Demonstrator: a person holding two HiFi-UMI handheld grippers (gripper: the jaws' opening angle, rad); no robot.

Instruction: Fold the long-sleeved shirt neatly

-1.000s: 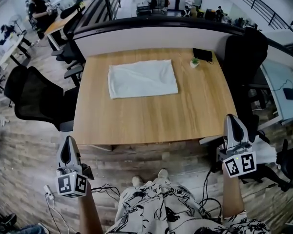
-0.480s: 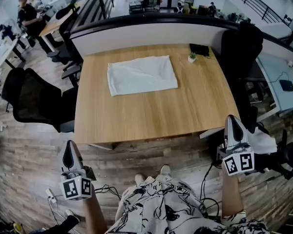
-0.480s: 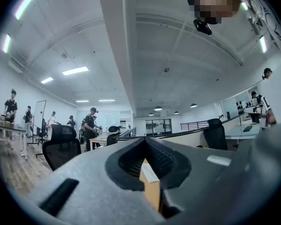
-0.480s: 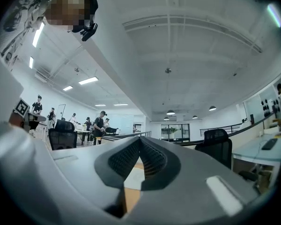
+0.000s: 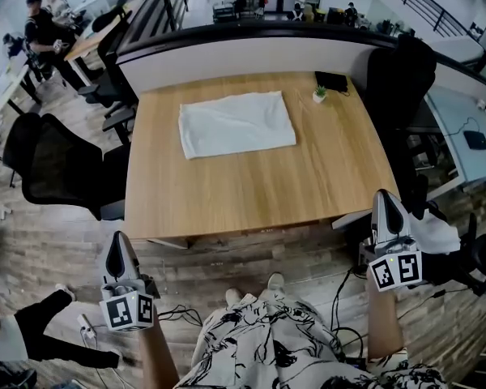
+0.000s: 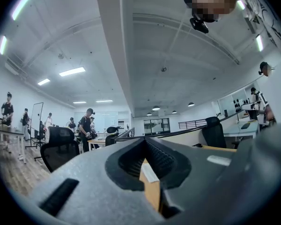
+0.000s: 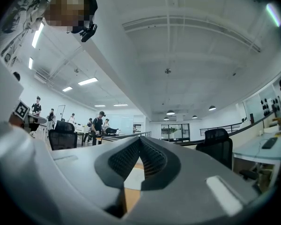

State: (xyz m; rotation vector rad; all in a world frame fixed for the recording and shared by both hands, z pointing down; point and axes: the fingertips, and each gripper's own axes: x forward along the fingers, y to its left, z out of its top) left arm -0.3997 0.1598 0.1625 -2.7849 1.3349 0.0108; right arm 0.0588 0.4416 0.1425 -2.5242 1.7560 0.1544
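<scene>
Currently the shirt (image 5: pixel 237 124) is noted lying flat on the far half of the table (image 5: pixel 259 189). It forms a compact white rectangle, its edges roughly square to the table sides. No sleeve or collar is seen sticking out. Judged: folding complete or very nearly so, with nothing obvious left to tuck.

Off the table, at its near side, the left gripper (image 5: pixel 117 245) is held beside the patterned clothing (image 5: pixel 259 339) of the person, well apart from the shirt. In the left gripper view its jaws are seen closed tip to tip with nothing between them. Only a sliver of wood-coloured table shows through the hollow behind the tips.

Likewise for the right gripper (image 5: pixel 385 199): jaws pressed together, nothing gripped, positioned just outside the near right corner of the table.

Reason for this posture, as a judgement: both tools are held clear and aimed across the room so that the cloth is not disturbed and is fully exposed for inspection.

At the far right corner a small potted plant (image 5: pixel 319 96) and a dark flat item (image 5: pixel 333 82) are recorded, near the shirt but not touching it.
</scene>
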